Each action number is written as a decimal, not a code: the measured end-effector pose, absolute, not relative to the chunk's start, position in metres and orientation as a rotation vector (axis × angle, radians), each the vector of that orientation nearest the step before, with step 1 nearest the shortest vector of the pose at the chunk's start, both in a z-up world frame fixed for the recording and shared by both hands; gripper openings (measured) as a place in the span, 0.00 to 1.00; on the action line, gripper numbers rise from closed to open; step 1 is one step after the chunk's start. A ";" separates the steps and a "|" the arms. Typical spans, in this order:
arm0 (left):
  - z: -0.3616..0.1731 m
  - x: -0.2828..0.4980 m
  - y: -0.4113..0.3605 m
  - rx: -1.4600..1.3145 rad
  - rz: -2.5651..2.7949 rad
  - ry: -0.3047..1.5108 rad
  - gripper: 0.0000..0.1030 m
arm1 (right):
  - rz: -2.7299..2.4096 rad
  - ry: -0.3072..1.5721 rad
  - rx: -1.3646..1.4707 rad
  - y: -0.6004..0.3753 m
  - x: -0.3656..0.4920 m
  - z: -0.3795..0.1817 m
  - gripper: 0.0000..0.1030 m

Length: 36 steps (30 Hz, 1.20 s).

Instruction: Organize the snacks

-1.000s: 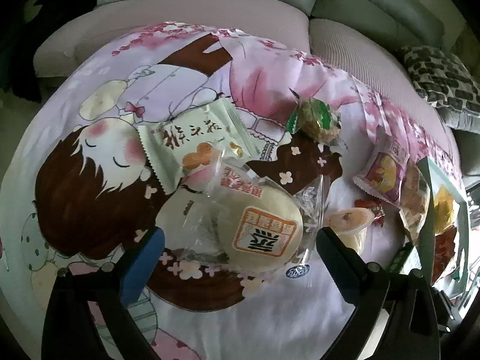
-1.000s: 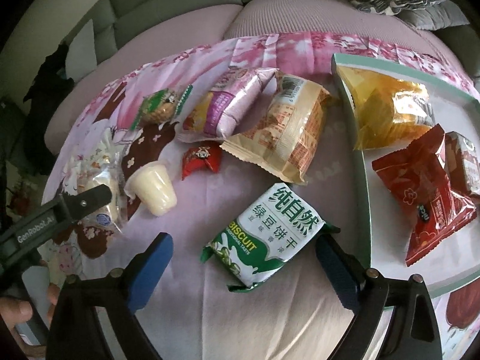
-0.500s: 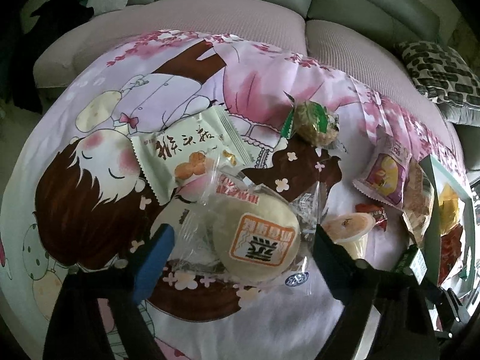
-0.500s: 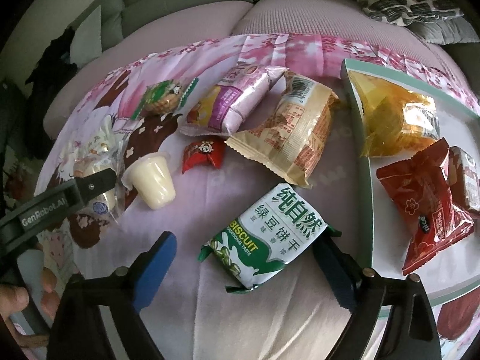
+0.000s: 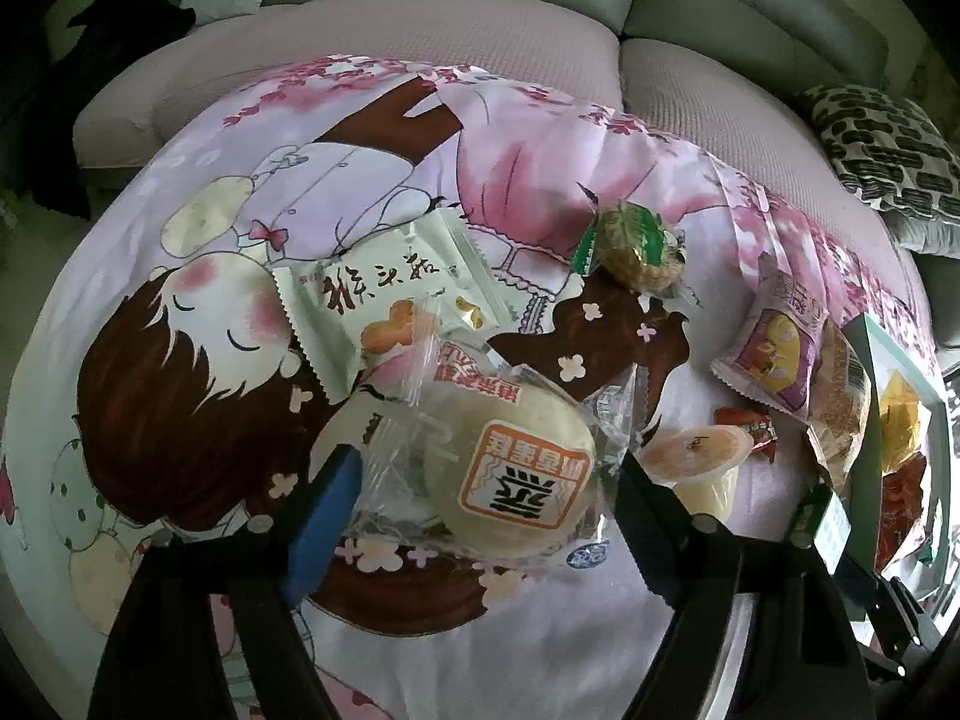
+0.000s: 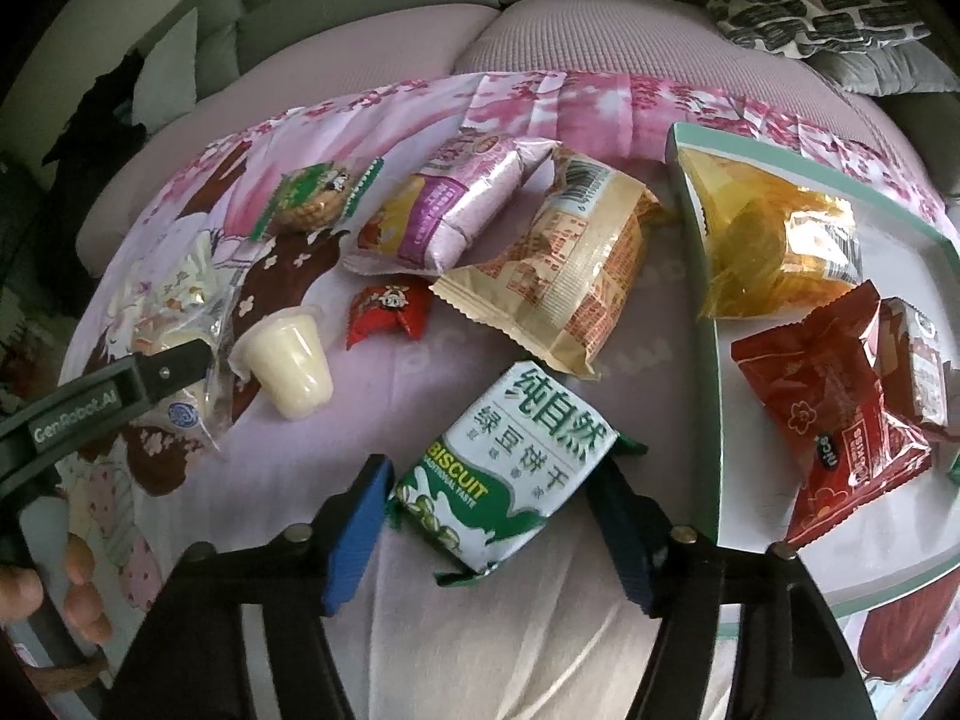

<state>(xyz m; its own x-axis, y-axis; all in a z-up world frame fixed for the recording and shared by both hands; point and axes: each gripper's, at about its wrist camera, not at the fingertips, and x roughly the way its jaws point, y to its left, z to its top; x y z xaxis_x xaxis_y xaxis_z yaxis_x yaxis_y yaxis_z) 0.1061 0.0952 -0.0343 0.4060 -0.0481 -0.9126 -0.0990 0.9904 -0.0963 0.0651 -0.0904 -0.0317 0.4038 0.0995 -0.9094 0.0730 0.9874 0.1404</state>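
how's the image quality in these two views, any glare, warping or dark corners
Left wrist view: strong fisheye bend, black corners, and glare on the clear wrapper of the round bun that washes out part of its print. Right wrist view: the same curved edges and dark corners, dim light, the biscuit pack sharp and readable, bright shine on the yellow chip bag in the tray.

**Snacks spread over the printed cloth**

We see a pink cartoon-print cloth draped over a mauve sofa seat. Between the right jaws lies a green-and-white biscuit packet; beyond them a tan crinkled packet, a purple pouch, a small red sweet and a pale jelly cup. Right of those jaws sits a mint-rimmed white tray. Between the left jaws lies a clear-wrapped round bun, with a pale green sachet beyond it.
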 end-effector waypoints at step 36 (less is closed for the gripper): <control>-0.036 0.104 0.101 -0.155 0.080 1.143 0.75 | -0.027 1.167 0.131 -0.081 0.071 -0.042 0.46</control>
<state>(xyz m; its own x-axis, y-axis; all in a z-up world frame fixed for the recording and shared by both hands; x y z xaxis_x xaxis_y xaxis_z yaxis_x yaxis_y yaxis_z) 0.1041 0.1010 -0.0359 0.4137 -0.0156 -0.9103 -0.1423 0.9865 -0.0816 0.0712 -0.0809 -0.0421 0.3938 0.0466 -0.9180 0.0893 0.9920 0.0887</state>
